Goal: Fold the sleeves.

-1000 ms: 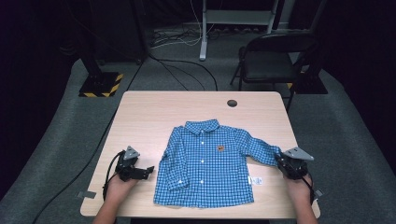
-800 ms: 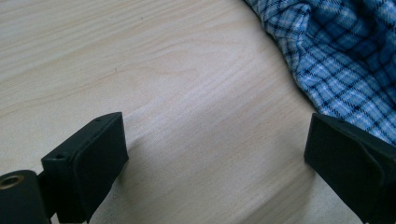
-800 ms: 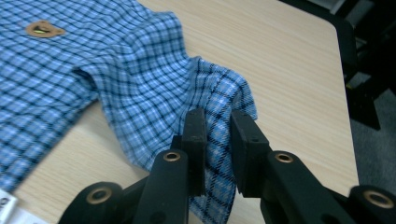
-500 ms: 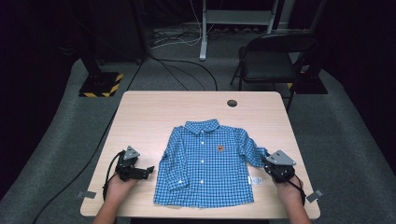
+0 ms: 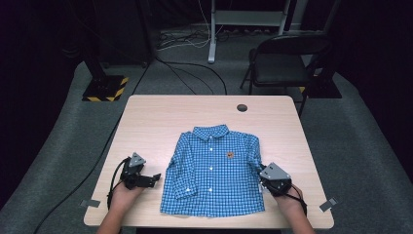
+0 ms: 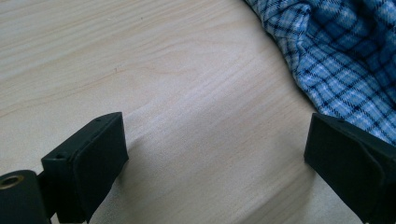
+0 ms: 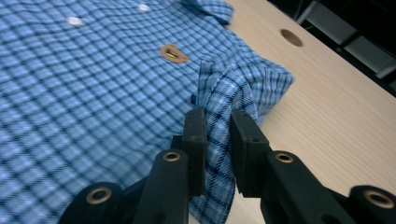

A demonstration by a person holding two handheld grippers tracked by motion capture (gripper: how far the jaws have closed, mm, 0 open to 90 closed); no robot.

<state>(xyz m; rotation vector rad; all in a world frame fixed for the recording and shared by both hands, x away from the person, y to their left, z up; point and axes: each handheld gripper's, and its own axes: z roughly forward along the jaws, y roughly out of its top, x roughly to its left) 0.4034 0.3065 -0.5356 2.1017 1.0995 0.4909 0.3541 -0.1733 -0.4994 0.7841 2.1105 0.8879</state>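
A small blue checked shirt lies face up on the wooden table, collar away from me. My right gripper is at the shirt's right edge, shut on a fold of the sleeve, which it has drawn in against the body. In the right gripper view the cloth stands pinched between the two black jaws of the right gripper. My left gripper rests on the table just left of the shirt, open. The left gripper has bare wood between its jaws, with the shirt's edge just beyond the right jaw.
A round hole sits near the table's far edge. Beyond the table stand a dark chair, a stand with cables and a yellow-black striped base. Tape tabs mark the near corners.
My right gripper has moved left toward the shirt body with the sleeve in it, folding the outstretched right sleeve inward. The left gripper has stayed put.
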